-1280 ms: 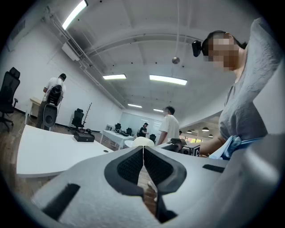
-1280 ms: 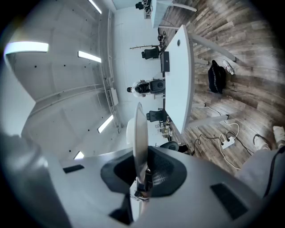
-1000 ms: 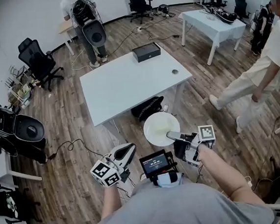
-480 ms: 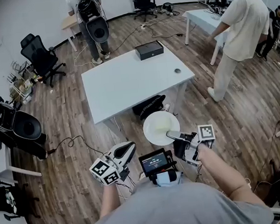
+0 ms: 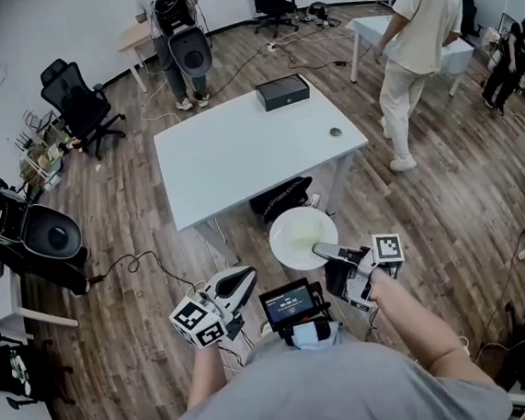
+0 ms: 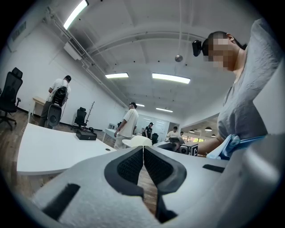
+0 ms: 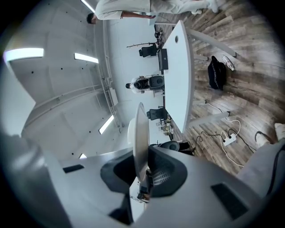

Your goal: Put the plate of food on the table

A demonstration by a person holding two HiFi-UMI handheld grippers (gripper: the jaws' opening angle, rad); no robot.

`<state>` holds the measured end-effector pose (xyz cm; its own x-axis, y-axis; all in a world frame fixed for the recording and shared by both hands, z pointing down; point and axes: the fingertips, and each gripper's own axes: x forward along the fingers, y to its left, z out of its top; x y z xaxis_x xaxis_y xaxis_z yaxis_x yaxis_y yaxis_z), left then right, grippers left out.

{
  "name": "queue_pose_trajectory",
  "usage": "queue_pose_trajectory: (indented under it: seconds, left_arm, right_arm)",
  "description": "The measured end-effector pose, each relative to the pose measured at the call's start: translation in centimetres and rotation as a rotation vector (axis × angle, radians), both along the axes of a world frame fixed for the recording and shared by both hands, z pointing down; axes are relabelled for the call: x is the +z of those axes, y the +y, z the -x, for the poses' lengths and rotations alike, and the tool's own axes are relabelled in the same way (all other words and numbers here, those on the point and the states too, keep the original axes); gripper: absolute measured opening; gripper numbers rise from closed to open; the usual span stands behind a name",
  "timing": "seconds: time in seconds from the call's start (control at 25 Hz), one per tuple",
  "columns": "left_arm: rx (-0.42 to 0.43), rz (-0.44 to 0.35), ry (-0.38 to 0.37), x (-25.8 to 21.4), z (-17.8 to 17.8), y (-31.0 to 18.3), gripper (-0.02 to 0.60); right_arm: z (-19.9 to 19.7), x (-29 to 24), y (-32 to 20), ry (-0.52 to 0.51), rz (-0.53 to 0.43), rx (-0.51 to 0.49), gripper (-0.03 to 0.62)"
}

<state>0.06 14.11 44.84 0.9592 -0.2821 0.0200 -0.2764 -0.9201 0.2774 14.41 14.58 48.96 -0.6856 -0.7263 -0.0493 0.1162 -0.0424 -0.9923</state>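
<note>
In the head view a round white plate point(image 5: 300, 235) hangs level above the wood floor, just in front of the white table point(image 5: 238, 151). My right gripper point(image 5: 325, 251) is shut on the plate's near rim. The right gripper view shows the plate point(image 7: 140, 138) edge-on, clamped between the dark pads. What lies on the plate I cannot make out. My left gripper point(image 5: 243, 281) is held low at the left with its jaws shut on nothing; in the left gripper view its pads point(image 6: 143, 165) meet, and the plate point(image 6: 139, 141) shows beyond them.
A black box point(image 5: 283, 92) and a small round object point(image 5: 335, 133) sit on the table's far side. A dark bag point(image 5: 280, 198) lies under it. A person in light clothes point(image 5: 413, 42) walks at the upper right. Office chairs point(image 5: 82, 106), cables and a second table point(image 5: 384, 31) stand around.
The person in light clothes has walked from the right edge toward the far table. Both grippers and the plate have stayed where they were.
</note>
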Motion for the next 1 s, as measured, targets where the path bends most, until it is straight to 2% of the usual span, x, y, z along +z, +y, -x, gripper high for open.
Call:
queue_pose_trajectory:
  seconds: [1.0]
  left_arm:
    - [0.014,0.001,-0.023,0.7,-2.5,-0.8,0.020]
  right_arm:
    - [-2.1,1.0,-0.4,-0.005,0.033,0.013,0.052]
